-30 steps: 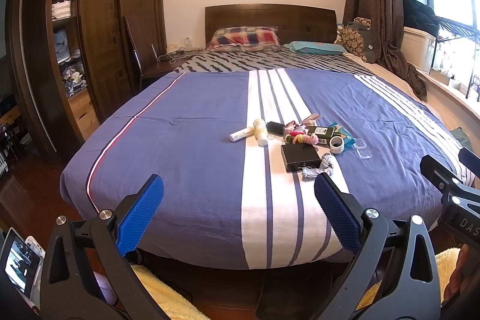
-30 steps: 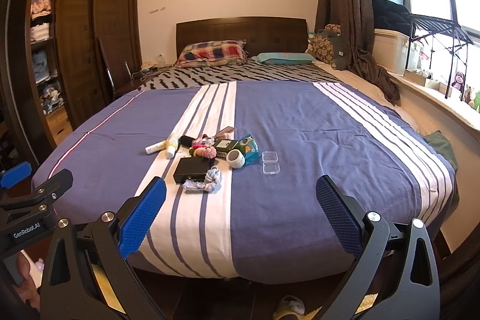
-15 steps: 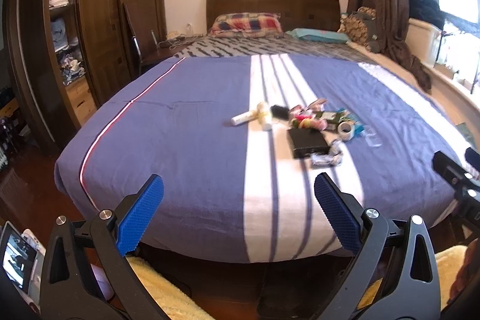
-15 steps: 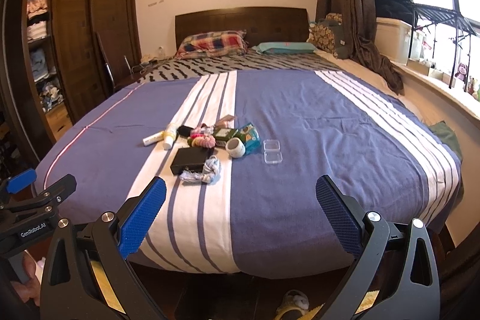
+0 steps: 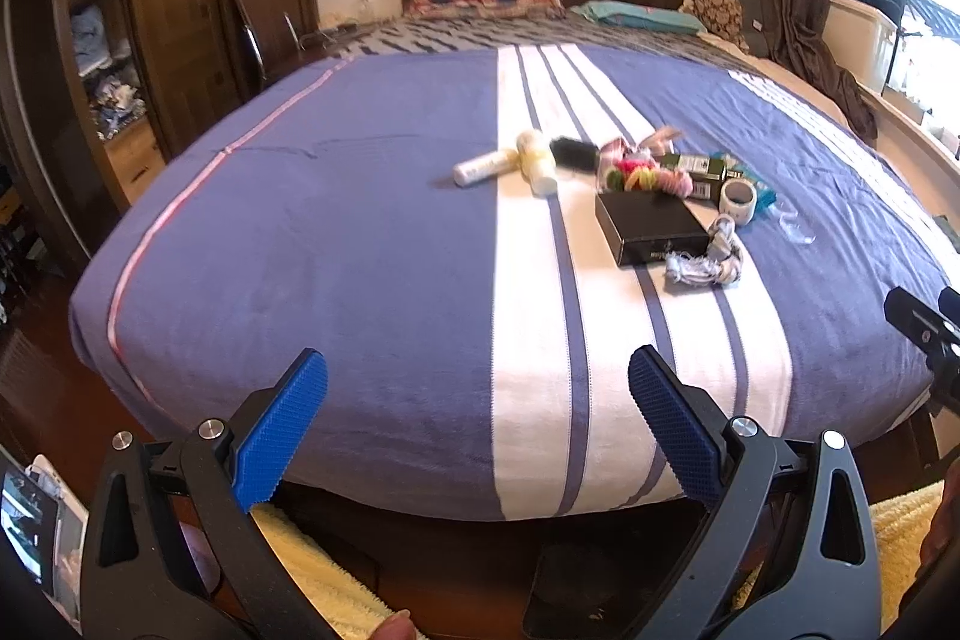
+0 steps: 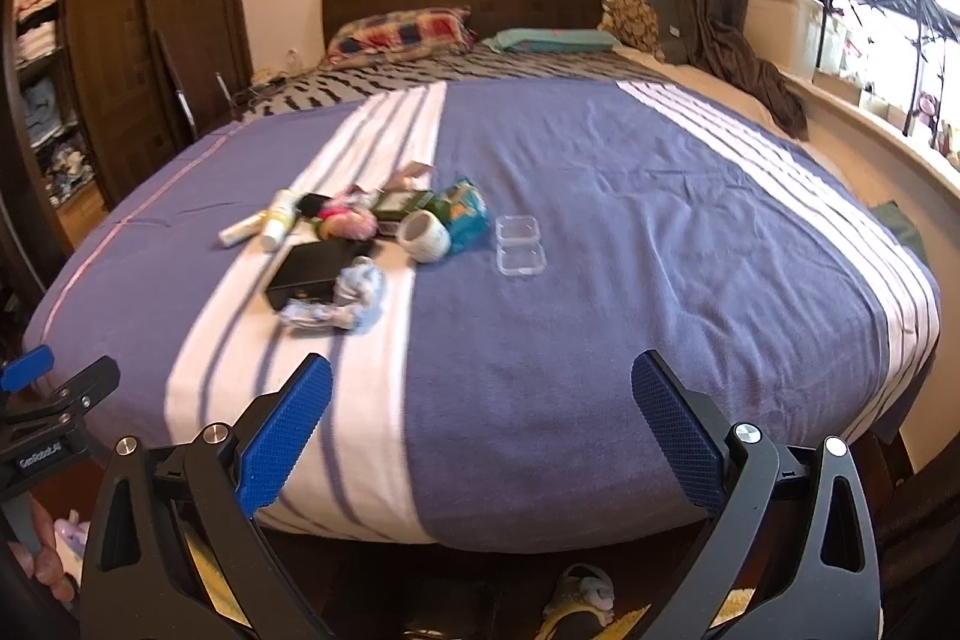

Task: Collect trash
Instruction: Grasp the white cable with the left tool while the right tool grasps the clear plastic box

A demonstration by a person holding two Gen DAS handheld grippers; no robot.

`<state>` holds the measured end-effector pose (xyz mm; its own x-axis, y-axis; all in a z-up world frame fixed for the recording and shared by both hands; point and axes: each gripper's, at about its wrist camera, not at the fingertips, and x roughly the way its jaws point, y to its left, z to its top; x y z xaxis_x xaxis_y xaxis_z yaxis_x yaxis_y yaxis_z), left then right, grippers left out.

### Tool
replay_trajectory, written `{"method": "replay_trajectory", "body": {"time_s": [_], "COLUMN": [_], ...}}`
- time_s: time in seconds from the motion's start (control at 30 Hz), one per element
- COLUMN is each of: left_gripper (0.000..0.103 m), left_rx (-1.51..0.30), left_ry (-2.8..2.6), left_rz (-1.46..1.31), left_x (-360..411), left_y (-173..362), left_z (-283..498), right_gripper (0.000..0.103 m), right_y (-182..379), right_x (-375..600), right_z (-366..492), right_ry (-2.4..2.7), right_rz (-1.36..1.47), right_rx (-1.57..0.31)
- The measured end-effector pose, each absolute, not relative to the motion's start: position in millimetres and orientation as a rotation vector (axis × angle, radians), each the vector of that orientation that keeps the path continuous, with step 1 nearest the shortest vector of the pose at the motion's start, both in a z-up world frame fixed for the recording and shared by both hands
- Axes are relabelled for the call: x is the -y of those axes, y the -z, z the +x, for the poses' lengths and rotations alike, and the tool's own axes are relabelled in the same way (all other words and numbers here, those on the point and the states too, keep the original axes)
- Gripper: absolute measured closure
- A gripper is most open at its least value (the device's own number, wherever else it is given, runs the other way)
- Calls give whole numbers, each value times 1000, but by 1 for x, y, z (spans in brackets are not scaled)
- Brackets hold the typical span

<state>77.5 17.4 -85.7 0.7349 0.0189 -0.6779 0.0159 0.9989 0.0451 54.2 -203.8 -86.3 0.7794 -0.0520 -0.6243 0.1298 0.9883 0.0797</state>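
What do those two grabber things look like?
Each is a black plastic clamp with two long fingers. The left gripper and right gripper both have bright blue bumpy pads on their fingertips and small silver screws. White lettering marks the left one's side. No cables or sleeves show.

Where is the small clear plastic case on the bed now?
In the right wrist view the clear plastic case lies on the blue part of the blanket, just right of the tape roll and the blue packet, apart from both.
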Motion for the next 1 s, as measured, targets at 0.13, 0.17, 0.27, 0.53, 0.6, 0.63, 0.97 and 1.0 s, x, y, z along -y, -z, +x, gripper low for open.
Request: {"method": "replay_trajectory", "body": {"time_s": [0.13,0.17,0.27,0.53,0.6,0.63,0.97,1.0], "left_gripper": [8,8,8,12,13,15,41,45], "left_rx": [-794,-808,-842,-894,-899,-904,-902,-901], "left_ry": [42,58,116,270,290,302,320,325], "left_rz": [68,74,81,62,61,60,79,77], "left_x": [-3,3,20,69,76,81,104,105], "left_y": [104,107,117,132,133,135,139,139], "left_z": [96,100,112,140,147,151,181,183], "right_gripper": [3,3,3,17,18,18,19,27], "right_y": [99,102,111,139,143,143,146,146], "right_x": [217,220,232,250,250,250,249,249], "right_z": [79,86,108,167,176,181,211,211], "right_ry": [122,127,132,47,45,44,34,35], "right_rz": [121,123,132,190,185,179,149,144], "right_rx": [-702,-707,-718,-805,-816,-818,-838,-833]}}
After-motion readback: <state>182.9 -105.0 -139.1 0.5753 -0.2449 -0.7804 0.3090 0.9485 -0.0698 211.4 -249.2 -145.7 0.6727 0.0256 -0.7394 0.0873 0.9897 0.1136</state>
